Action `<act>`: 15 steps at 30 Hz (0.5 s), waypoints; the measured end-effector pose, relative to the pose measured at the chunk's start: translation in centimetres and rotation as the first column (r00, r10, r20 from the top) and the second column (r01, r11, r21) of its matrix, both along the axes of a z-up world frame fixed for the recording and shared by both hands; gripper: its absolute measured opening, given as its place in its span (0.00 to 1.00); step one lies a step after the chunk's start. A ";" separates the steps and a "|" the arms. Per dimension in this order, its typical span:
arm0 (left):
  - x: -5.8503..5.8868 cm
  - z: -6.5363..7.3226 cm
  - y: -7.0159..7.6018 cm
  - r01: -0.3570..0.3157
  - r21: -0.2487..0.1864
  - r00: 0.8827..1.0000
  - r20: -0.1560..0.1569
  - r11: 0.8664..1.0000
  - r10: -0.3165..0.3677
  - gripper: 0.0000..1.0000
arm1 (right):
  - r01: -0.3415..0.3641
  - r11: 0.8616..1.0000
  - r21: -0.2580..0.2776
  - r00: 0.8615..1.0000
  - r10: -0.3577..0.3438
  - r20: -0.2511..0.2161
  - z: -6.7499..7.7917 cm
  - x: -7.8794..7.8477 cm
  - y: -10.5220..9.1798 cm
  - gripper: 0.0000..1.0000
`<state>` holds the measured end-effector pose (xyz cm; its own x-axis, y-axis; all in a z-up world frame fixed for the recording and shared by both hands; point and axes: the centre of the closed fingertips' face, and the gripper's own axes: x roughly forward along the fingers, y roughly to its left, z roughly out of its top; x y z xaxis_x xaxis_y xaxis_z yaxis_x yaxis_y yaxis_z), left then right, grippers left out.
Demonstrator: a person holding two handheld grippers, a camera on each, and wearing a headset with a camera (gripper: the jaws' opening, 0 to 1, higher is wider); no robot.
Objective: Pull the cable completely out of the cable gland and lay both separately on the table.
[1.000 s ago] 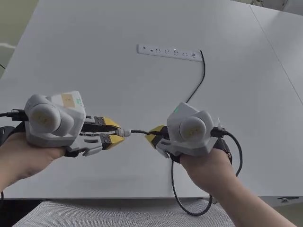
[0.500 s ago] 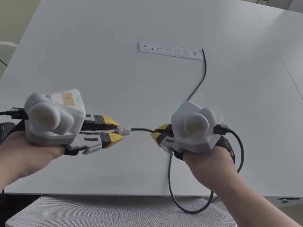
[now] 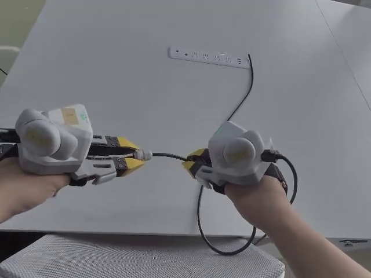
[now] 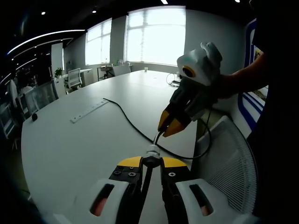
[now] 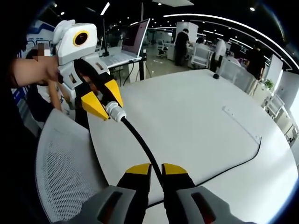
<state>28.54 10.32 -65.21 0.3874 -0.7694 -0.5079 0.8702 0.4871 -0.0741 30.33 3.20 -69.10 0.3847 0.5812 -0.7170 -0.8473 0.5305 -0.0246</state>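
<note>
My left gripper [image 3: 132, 157] is shut on a small white cable gland [image 3: 143, 154], which sticks out from its yellow tips; the same gland [image 4: 151, 153] sits between the jaws in the left gripper view. A black cable [image 3: 169, 156] runs from the gland to my right gripper [image 3: 191, 164], which is shut on it. In the right gripper view the cable [image 5: 140, 141] stretches from my right gripper [image 5: 156, 168] up to the gland [image 5: 115, 112] in the left gripper [image 5: 102, 99]. Behind the right hand the cable hangs in a loop [image 3: 208, 234] over the table's front edge.
A white power strip [image 3: 210, 58] lies at the far middle of the white table [image 3: 116, 87], its black cord [image 3: 248, 90] running toward the right gripper. A grey mesh chair seat [image 3: 145, 258] sits below the table's front edge.
The two grippers have drawn apart: the left one moved left with the gland, and a longer stretch of black cable now shows between them.
</note>
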 end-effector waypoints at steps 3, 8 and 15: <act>0.2 0.1 0.0 -0.007 -0.002 1.000 -0.004 1.000 0.007 0.15 | -0.020 1.000 0.012 1.000 0.020 0.004 0.4 -0.2 0.2 0.11; 0.4 0.0 -0.2 -0.010 0.016 1.000 0.003 1.000 0.010 0.15 | -0.058 0.998 0.033 0.998 0.057 0.030 1.9 -0.2 0.7 0.13; 0.0 -0.4 -1.0 -0.001 0.035 1.000 0.003 0.999 0.001 0.15 | -0.208 0.978 -0.001 0.972 0.206 0.112 3.0 -0.5 3.6 0.14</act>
<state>28.50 9.33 -65.65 0.3898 -0.7506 -0.5335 0.8697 0.4906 -0.0547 29.80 6.78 -66.12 0.3320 0.6641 -0.6699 -0.9311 0.3446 -0.1199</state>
